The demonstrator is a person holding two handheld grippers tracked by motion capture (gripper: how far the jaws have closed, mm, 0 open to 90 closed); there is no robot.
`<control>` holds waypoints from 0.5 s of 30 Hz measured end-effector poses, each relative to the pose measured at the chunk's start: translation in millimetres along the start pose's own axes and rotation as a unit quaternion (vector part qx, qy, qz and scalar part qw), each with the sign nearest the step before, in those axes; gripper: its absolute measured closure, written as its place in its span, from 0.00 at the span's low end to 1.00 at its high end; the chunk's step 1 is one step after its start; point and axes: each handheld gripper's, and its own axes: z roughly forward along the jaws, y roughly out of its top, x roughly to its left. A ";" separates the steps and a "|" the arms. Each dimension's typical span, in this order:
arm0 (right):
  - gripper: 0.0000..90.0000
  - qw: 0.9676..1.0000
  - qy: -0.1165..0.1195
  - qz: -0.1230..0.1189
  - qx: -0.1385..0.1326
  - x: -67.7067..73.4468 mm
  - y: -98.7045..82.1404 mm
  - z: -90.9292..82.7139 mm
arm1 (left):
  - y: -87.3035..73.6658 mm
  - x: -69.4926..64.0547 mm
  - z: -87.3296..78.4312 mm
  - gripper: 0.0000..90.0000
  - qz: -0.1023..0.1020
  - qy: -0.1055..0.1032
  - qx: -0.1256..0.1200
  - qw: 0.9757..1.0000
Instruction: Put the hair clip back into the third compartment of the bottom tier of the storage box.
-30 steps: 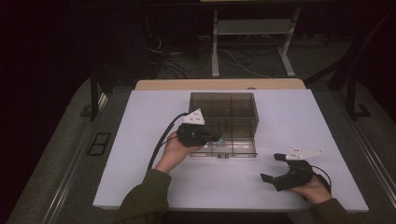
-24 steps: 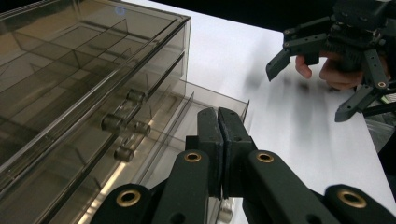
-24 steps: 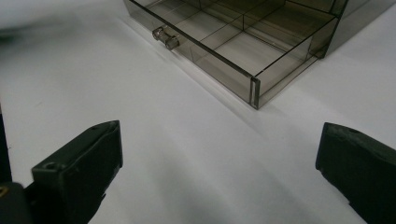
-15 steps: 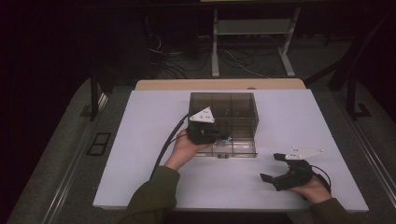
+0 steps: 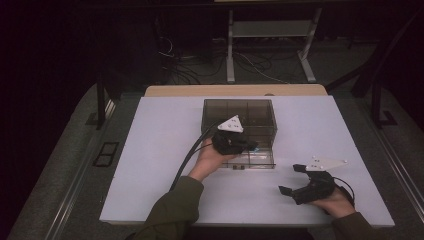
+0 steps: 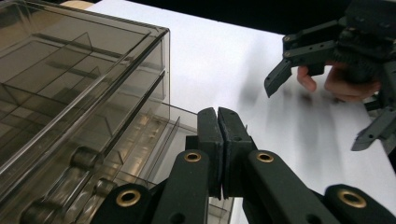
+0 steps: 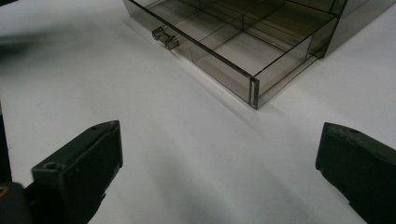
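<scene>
At the middle of the white surface point(image 5: 160, 150) sits the smoky transparent plastic drawer box point(image 5: 240, 117), its bottom drawer point(image 7: 243, 51) pulled out, so the left hand-held gripper point(image 6: 218, 133), jaws pressed together and empty, should push squarely, while the right hand-held gripper point(image 5: 295, 180) waits wide open.

A white table point(image 5: 150, 150) stands in a dark room, with grey floor point(image 5: 65, 165) and tangled cables point(image 5: 250, 62) beyond it

text: none legible | labels: none legible | brands: none seen | numbers: none seen | signs: none seen | checked on: box point(image 5: 240, 131), table point(image 5: 160, 150), left gripper point(image 6: 217, 149), right gripper point(image 5: 292, 180)
</scene>
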 end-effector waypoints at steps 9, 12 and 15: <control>0.00 1.000 0.002 -0.004 0.003 -0.4 -0.2 1.2 | -6.3 -0.4 23.8 0.98 -0.002 0.003 0.026 1.000; 0.00 1.000 0.001 -0.003 0.002 -0.5 -0.3 0.9 | -7.6 -0.6 31.1 0.98 0.000 0.006 0.037 0.999; 0.00 1.000 0.000 -0.003 0.002 -1.0 -0.3 0.9 | -8.9 -2.2 37.5 0.98 0.000 0.008 0.045 0.999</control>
